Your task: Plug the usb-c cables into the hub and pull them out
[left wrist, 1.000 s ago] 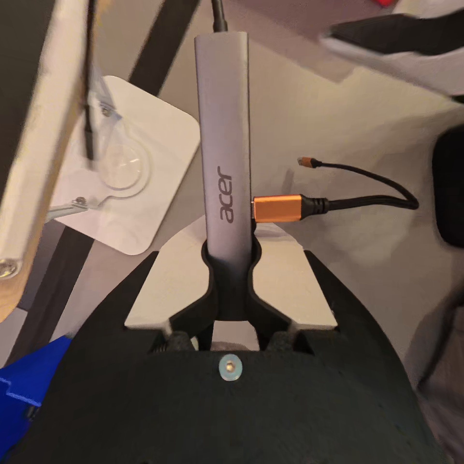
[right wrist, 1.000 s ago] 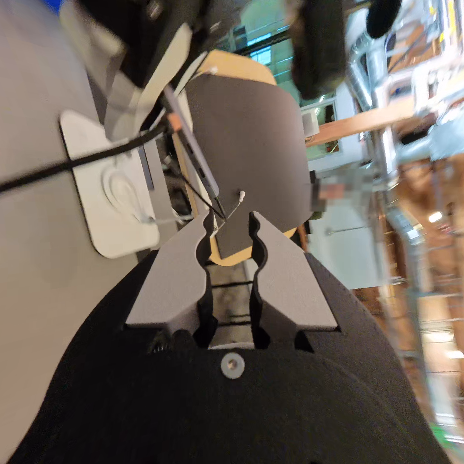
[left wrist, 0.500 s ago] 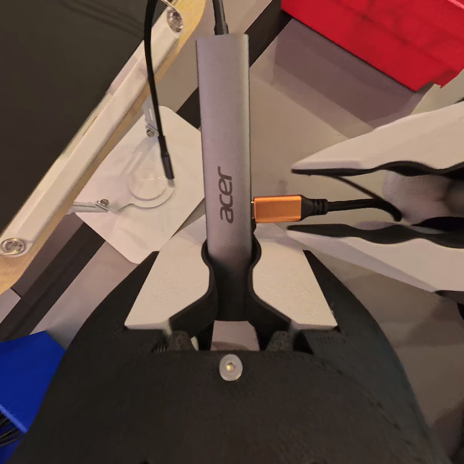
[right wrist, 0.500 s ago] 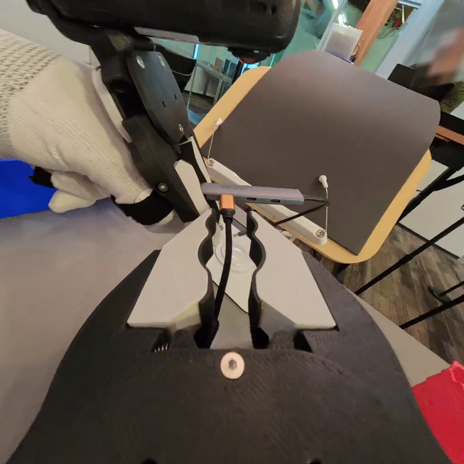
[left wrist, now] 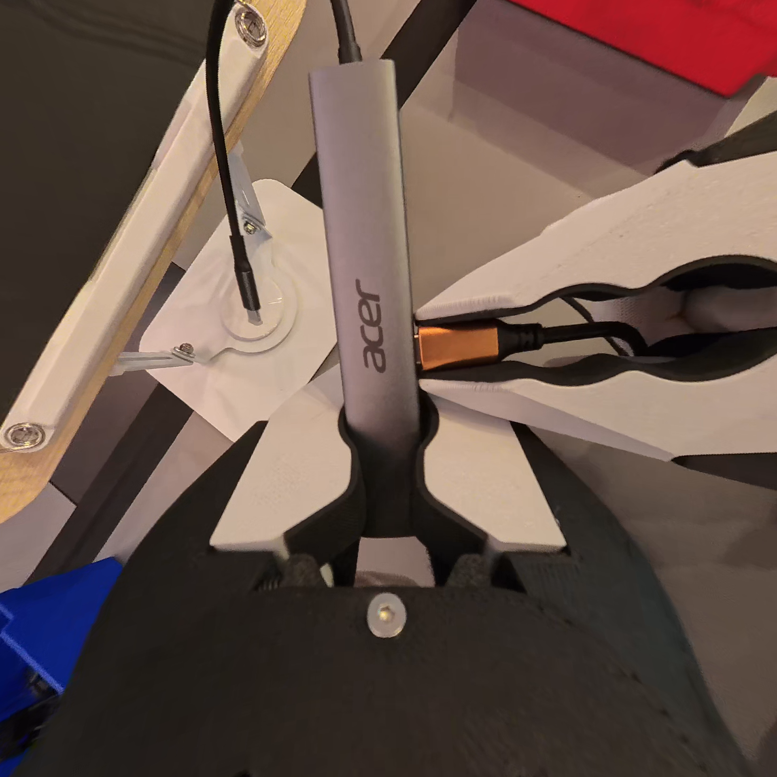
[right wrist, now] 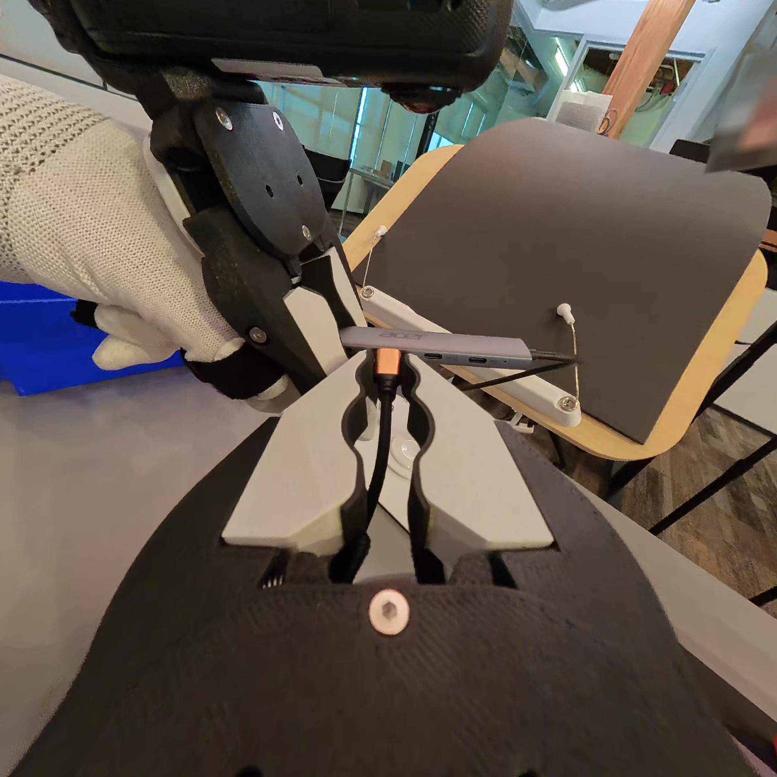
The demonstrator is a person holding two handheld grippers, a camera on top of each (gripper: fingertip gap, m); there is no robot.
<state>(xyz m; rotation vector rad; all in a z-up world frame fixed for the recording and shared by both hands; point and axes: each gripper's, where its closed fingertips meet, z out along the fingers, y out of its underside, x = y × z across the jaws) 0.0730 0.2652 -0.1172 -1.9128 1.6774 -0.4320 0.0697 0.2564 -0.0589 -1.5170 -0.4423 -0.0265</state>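
The left gripper (left wrist: 387,445) held its jaws pinched on the slim grey metal hub (left wrist: 363,235), lifted off the table (right wrist: 105,462). Just beyond, the right gripper (right wrist: 387,370) had jaws around the orange-shelled USB-C plug (left wrist: 458,348), seated in the hub's side port; whether they pressed it was unclear. Judged step: unplugging, calling for a straight pull away from the port.

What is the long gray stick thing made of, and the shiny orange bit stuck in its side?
The hub looks like brushed metal, probably aluminium: matte gray with a soft, streaky sheen. The orange plug seems metal too, with a smooth coppery shine, though it could be coated plastic. The black cable behind it looks rubbery and dull.
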